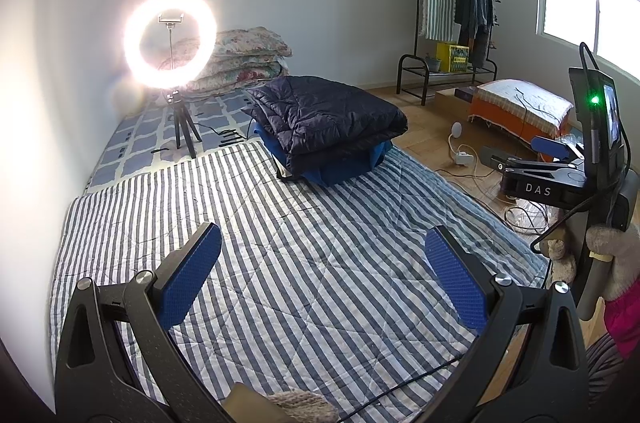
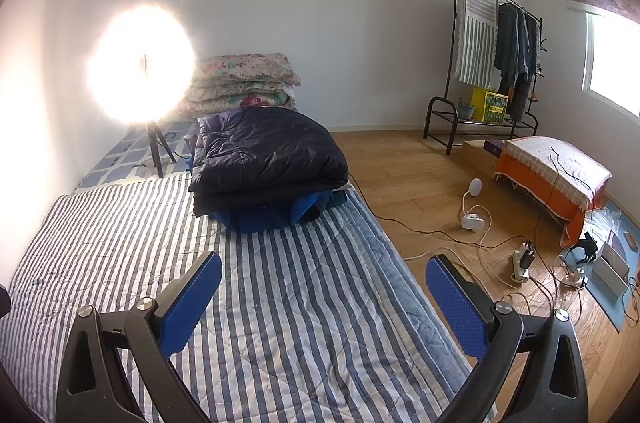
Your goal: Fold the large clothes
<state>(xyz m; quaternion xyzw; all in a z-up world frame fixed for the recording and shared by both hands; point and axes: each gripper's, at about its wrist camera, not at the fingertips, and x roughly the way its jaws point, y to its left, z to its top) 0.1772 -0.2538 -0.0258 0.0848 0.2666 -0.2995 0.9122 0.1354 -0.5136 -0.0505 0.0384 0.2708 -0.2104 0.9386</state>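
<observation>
A folded dark navy puffer coat (image 1: 324, 123) lies on top of folded blue clothes (image 1: 340, 169) at the far end of a striped quilt (image 1: 280, 247). The same pile shows in the right wrist view, coat (image 2: 268, 159) over blue clothes (image 2: 272, 217), on the quilt (image 2: 280, 303). My left gripper (image 1: 322, 271) is open and empty, above the bare quilt, well short of the pile. My right gripper (image 2: 322, 295) is open and empty, above the quilt's right edge. The right gripper's body (image 1: 560, 179) shows at the right of the left wrist view.
A bright ring light on a tripod (image 1: 172, 39) stands at the back left beside stacked floral quilts (image 1: 248, 59). A clothes rack (image 2: 496, 63), an orange-covered stool (image 2: 556, 171) and cables with power strips (image 2: 520, 259) occupy the wooden floor to the right.
</observation>
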